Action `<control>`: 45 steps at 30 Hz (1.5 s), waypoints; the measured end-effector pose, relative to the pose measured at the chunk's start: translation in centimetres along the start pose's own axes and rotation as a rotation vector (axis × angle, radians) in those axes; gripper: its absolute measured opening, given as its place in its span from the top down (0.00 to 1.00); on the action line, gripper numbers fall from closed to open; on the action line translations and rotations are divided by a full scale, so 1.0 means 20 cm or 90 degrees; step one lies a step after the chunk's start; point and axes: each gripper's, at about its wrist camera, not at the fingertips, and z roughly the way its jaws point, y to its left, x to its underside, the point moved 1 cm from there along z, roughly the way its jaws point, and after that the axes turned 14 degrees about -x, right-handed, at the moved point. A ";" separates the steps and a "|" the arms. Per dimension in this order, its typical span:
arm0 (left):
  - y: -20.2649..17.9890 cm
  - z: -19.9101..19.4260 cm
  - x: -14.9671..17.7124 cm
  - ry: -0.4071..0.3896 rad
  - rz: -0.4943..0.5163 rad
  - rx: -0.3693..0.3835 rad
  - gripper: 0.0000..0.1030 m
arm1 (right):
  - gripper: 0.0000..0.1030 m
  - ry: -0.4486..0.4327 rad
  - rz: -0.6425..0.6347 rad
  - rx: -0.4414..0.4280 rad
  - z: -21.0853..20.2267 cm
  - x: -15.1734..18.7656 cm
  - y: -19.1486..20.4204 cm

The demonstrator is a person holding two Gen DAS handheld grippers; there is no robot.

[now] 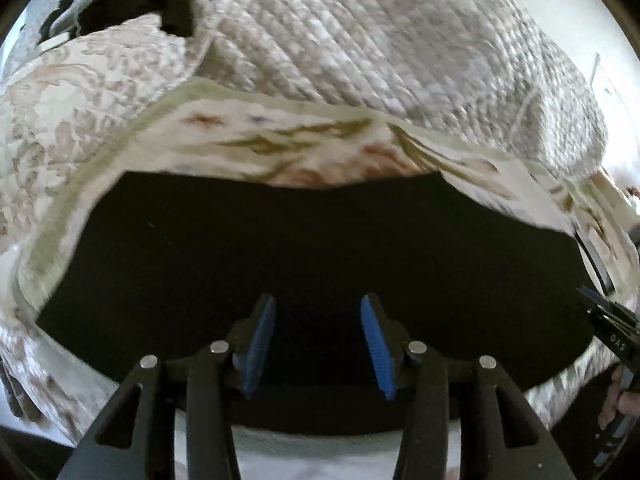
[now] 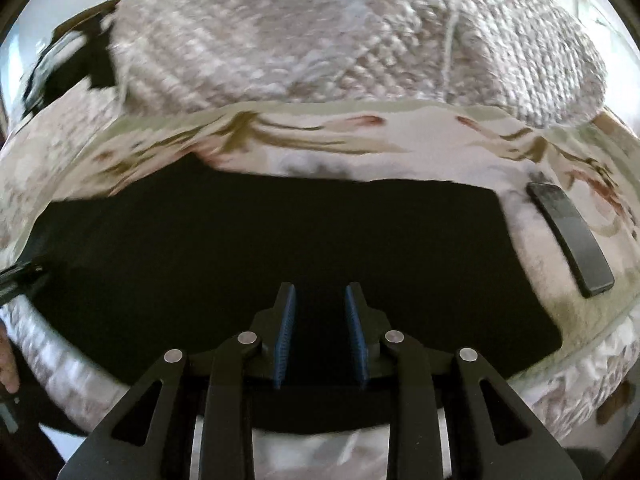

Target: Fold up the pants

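We've got the black pants (image 1: 312,248) spread flat on the bed (image 1: 48,168), lying on a floral sheet (image 1: 320,140) with a quilted blanket (image 1: 360,40) bunched up behind. They run crosswise in front of both cameras, so each gripper takes one end: that layout makes sense for a two-handed fold.

Left gripper (image 1: 318,304) hangs over the near edge of the pants, fingers apart with blue pads (image 1: 376,344) showing and only dark cloth seen through the gap. Nothing is pinched between them as far as we can see. Right gripper (image 2: 320,292) sits the same way over its stretch of the pants, fingers apart but narrower, nothing clamped either. Each gripper shows at the edge of the other's view: the right one (image 1: 612,320) at the far right of the left camera, the left one (image 2: 20,276) at the far left of the right camera. So we're spaced wide along the garment.

Pants look like one broad rectangular slab, uniformly black, no waistband, seams or legs readable. The far edge is slightly wavy, the right end squared off. Likely already doubled at least once, but we can't confirm layers.

A dark flat phone-like slab (image 2: 568,236) lies on the sheet just beside the right end of the pants, not touching. Both views are blurred.
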 end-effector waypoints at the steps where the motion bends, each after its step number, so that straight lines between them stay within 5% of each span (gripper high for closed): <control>1: -0.03 -0.01 0.01 -0.001 0.008 0.002 0.53 | 0.75 0.004 -0.009 -0.011 0.00 0.01 0.04; 7: -0.12 -0.06 0.06 -0.008 0.029 0.003 0.52 | 0.74 0.013 -0.050 -0.028 0.03 0.05 0.17; 13: -0.14 -0.03 0.11 -0.015 0.050 -0.019 0.49 | 0.49 0.010 -0.060 -0.015 0.08 0.12 0.17; 32: -0.03 -0.02 0.09 -0.007 0.014 -0.049 0.47 | 0.49 0.011 -0.070 -0.076 0.09 0.12 0.24; 45: 0.13 -0.01 0.03 0.004 -0.022 -0.077 0.47 | 0.49 -0.003 -0.015 -0.044 0.05 0.10 0.09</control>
